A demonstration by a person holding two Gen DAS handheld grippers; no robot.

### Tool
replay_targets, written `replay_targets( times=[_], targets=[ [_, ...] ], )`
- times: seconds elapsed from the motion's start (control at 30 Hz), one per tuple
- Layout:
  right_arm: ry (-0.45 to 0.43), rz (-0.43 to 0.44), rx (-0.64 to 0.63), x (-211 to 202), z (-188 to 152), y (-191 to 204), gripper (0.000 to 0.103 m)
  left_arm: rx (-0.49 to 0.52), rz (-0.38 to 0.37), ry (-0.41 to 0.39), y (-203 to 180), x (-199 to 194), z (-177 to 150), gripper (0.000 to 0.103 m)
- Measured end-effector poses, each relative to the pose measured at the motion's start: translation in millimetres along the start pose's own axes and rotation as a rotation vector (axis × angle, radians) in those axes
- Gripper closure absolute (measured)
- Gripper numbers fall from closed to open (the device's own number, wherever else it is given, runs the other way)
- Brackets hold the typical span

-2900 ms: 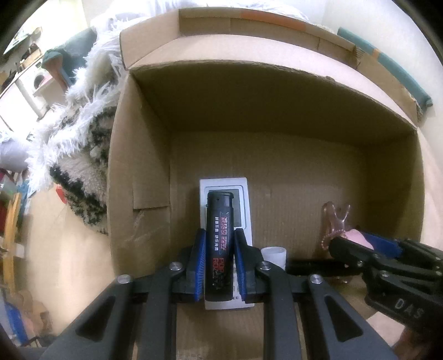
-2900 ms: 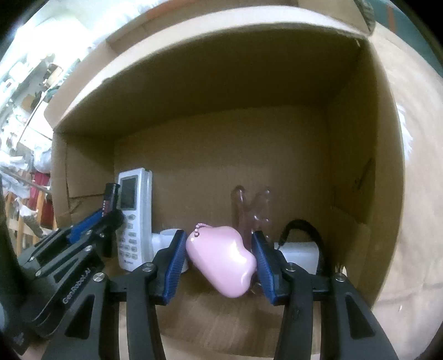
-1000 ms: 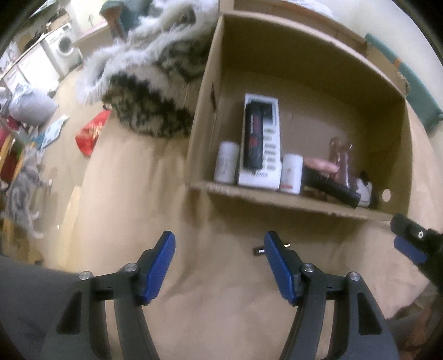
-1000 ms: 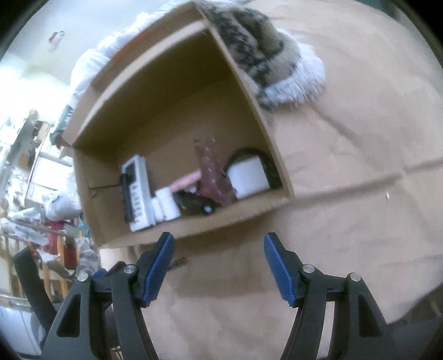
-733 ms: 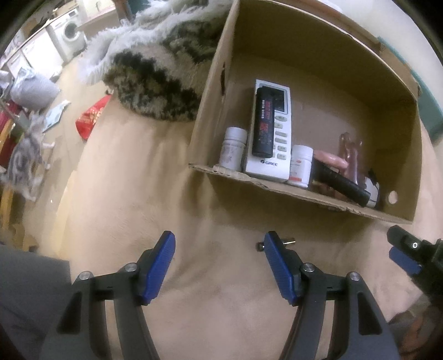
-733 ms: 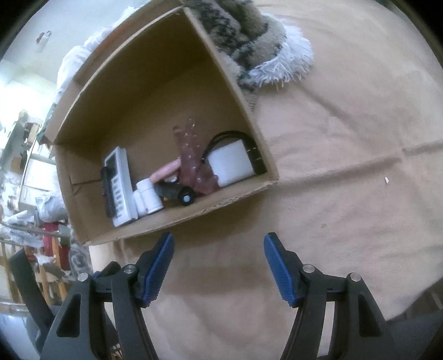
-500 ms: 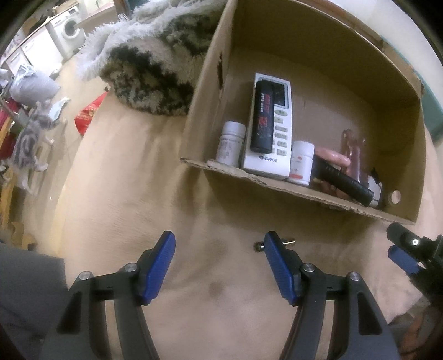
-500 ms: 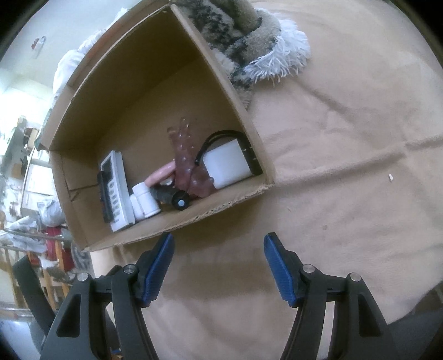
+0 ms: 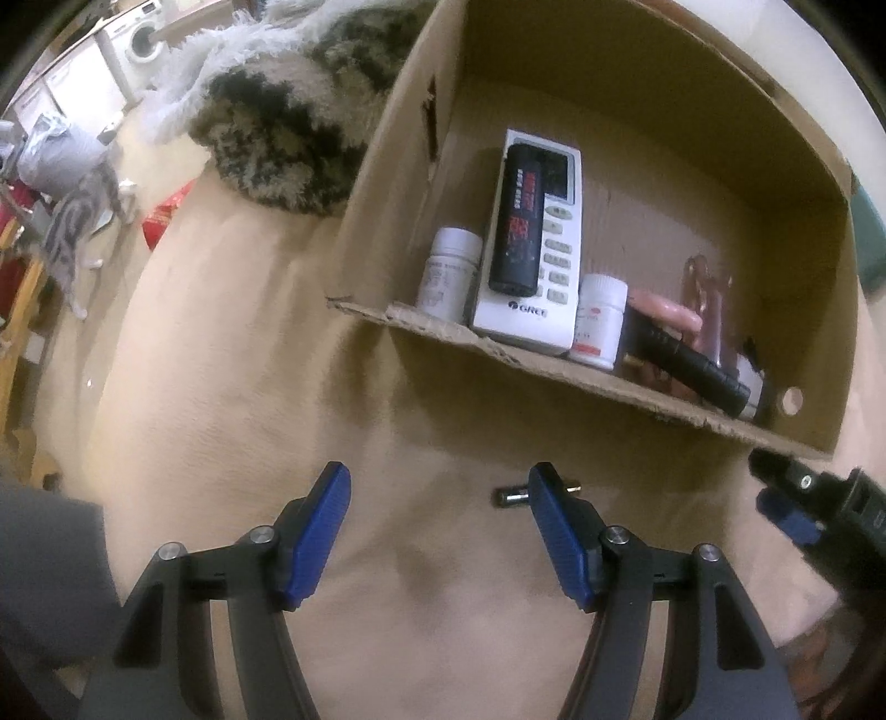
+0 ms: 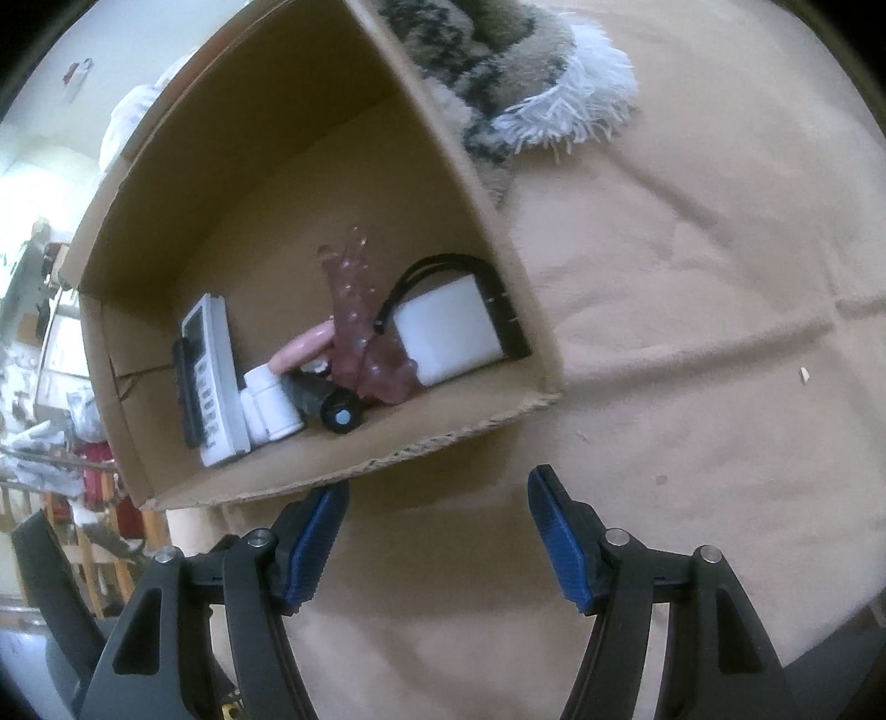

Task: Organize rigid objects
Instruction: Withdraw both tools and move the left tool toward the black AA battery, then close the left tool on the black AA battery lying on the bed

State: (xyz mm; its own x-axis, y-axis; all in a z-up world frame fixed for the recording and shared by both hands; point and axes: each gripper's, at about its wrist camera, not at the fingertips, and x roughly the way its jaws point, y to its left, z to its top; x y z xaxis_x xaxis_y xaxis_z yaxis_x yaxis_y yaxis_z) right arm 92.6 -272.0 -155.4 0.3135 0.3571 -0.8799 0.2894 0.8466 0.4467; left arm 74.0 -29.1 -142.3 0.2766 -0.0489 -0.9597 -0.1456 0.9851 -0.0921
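Note:
A cardboard box (image 9: 653, 72) (image 10: 232, 138) stands on a tan cloth. Inside it lie a white remote (image 9: 531, 310) (image 10: 213, 365) with a black lighter (image 9: 518, 221) on top, two white pill bottles (image 9: 448, 268) (image 9: 598, 321), a black flashlight (image 9: 686, 368) (image 10: 338, 412), a pink item (image 10: 304, 346), a translucent pink piece (image 10: 360, 327) and a white block with a black strap (image 10: 448, 332). My left gripper (image 9: 437, 526) hangs open over the cloth in front of the box. A small metal piece (image 9: 512, 494) lies by its right finger. My right gripper (image 10: 437, 526) is open and empty.
A shaggy black-and-white rug (image 9: 277, 111) (image 10: 498, 66) lies against the box's far side. Beyond the cloth's left edge are a washing machine (image 9: 141, 41), a red bag (image 9: 163, 213), a cat (image 9: 77, 221) and clutter. Bare cloth (image 10: 692, 277) spreads right of the box.
Both grippers let go of the lighter and the pink item inside the box and pulled back out. Over the last second both have sunk a little toward the cloth.

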Motion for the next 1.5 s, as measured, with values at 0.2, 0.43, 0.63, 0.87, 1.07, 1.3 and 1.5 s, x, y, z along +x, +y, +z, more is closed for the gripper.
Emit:
replay_targets(
  times=[0.2, 0.43, 0.63, 0.87, 1.07, 1.3, 1.5],
  targets=[
    [0.004, -0.004, -0.010, 0, 2, -3, 0.032, -0.128, -0.061, 0.034, 19, 8, 7, 0.039],
    [0.012, -0.007, -0.004, 3, 4, -1, 0.032, -0.195, -0.045, 0.068, 15, 28, 0, 0.039],
    [0.017, -0.007, 0.007, 3, 4, -7, 0.032, -0.024, 0.029, 0.016, -30, 38, -12, 0.039],
    [0.024, -0.029, 0.017, 6, 6, -12, 0.032, 0.067, 0.016, -0.024, -46, 40, -14, 0.074],
    [0.030, -0.052, -0.016, 16, 7, -6, 0.032, 0.027, -0.031, 0.009, -29, 45, -8, 0.101],
    [0.027, -0.072, -0.069, 21, 10, 4, 0.032, -0.074, -0.136, 0.004, 4, 33, 9, 0.101],
    [0.023, -0.062, -0.065, 16, 13, 7, 0.032, -0.050, -0.100, -0.002, 10, 21, 16, 0.090]
  ],
)
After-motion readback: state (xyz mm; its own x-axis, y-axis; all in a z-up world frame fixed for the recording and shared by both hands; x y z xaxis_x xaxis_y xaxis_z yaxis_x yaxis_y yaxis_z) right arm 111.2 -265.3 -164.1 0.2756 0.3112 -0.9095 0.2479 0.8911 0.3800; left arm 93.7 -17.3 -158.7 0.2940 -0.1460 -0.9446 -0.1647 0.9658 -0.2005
